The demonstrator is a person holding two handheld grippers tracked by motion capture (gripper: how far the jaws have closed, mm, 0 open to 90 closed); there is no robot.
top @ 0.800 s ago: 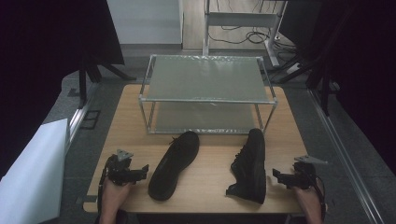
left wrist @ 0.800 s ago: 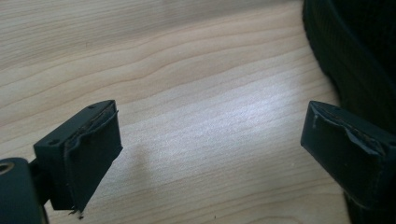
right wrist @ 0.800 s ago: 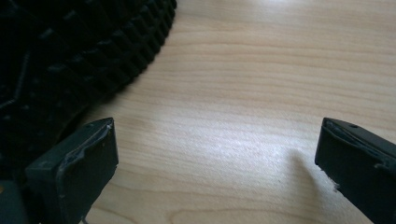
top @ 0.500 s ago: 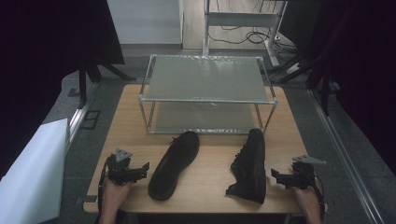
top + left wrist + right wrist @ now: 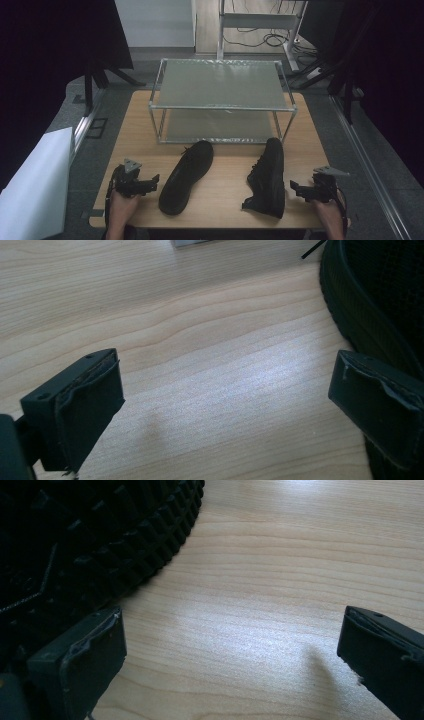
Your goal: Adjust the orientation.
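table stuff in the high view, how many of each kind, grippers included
black shoes: 2, the left shoe upright, the right shoe tipped on its side
metal two-tier rack: 1
hand-held grippers: 2, left gripper and right gripper, both open
total: 5

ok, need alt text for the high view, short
Two black shoes lie on a wooden table: the left shoe upright, the right shoe tipped on its side. An open left gripper and right gripper sit just outside them, and a two-tier metal rack stands behind.
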